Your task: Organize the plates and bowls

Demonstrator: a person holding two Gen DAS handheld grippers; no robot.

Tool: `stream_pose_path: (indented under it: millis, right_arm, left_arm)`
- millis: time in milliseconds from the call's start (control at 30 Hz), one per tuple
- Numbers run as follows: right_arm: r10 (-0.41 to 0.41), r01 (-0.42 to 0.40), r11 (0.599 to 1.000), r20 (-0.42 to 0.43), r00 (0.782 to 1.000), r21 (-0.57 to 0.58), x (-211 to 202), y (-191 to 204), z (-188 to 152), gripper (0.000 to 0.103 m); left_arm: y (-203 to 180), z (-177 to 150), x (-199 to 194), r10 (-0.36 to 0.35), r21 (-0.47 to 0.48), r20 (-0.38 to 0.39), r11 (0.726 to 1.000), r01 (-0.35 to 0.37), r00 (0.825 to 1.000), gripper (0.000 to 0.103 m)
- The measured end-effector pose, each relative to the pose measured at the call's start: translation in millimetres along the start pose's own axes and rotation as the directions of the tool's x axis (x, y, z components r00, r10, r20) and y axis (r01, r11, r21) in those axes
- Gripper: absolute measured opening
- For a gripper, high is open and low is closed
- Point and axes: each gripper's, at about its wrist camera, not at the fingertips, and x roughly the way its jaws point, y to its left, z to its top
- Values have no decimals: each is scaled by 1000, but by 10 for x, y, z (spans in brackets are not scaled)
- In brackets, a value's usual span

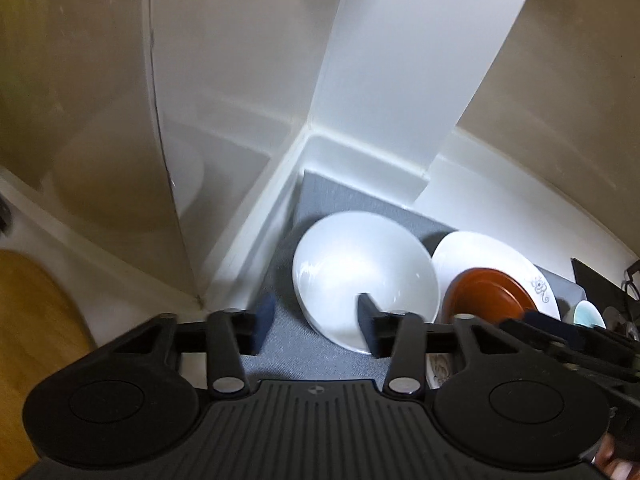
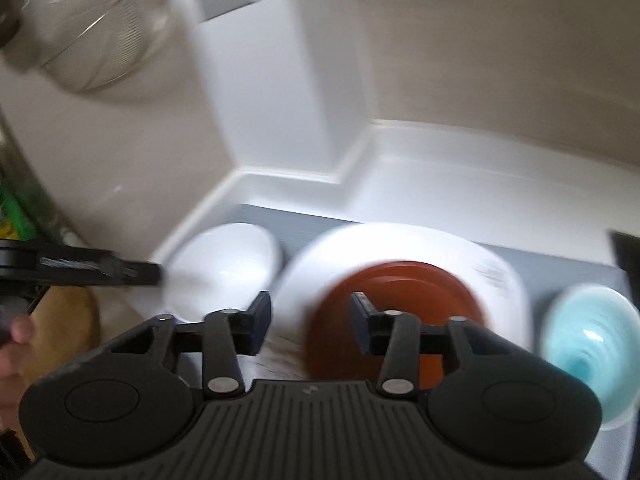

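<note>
Both tools are held released: the left tool (image 1: 312, 320) over the white bowl (image 1: 362, 280), the right tool (image 2: 310, 320) above the brown plate (image 2: 404, 296). The brown plate is stacked on a white plate (image 2: 320, 264), and all are placed on the grey mat (image 1: 320, 204) on the worktop (image 2: 460, 184).

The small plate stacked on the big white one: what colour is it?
Reddish-brown; the small plate shows sharpest in the left wrist view.

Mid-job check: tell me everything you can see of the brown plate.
The brown plate is small, round, reddish-brown and glossy, ceramic by its look, with a raised rim. It lies upright on the larger white plate, whose rim bears a floral print, right of the white bowl on the grey mat. Its near edge is hidden behind the right claw, which is open above it; actual contact cannot be told.
</note>
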Motion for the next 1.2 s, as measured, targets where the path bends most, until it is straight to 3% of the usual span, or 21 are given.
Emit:
stream_pose_path:
  millis: [100,267,333,567,700,833,900,1067,1100,1133,1200]
  right_arm:
    - [5,-5,1000,-32,999,2,194,132,34,28]
    - [11,-9,1000,-71,997,28,441,201,62,28]
    - [15,-11,999,-81,997,47,525,193,58,23]
    - [-13,16,1000,-141,990,25,525,341,44,10]
    - [4,-2,1000,-143,990,12,449,402,11,9]
    - [-24,26,1000,-124,992,14,494,443,34,15]
    - [-31,32,999,-119,992,6,502,461,41,16]
    - [-27,28,1000,-123,992,0,492,439,45,7]
    - [6,-4,1000,-113,994,24,472,415,41,0]
    - [55,-50,998,-108,993,41,455,416,38,0]
    - [45,-50,998,-96,994,-46,415,562,26,0]
  left_arm:
    - [79,-9,115,4,-21,-26,1000,-4,1000,36]
    - [186,-37,261,-50,-60,-68,997,46,996,32]
    - [197,-51,262,-94,-54,-78,994,90,993,20]
    - [264,-142,138,-123,-32,-136,992,120,983,20]
    - [428,-198,117,-175,-95,-151,982,162,973,19]
    - [467,-155,232,-193,-133,-149,976,174,970,20]
    - [434,-155,240,-178,-96,-125,981,166,976,21]
    - [335,-141,184,-141,-64,-118,989,135,983,22]
    - [307,-134,146,-154,-62,-113,987,148,982,21]
    - [268,-129,105,-174,-61,-105,984,169,979,19]
    - [124,-127,-5,-144,-7,-73,990,143,987,15]
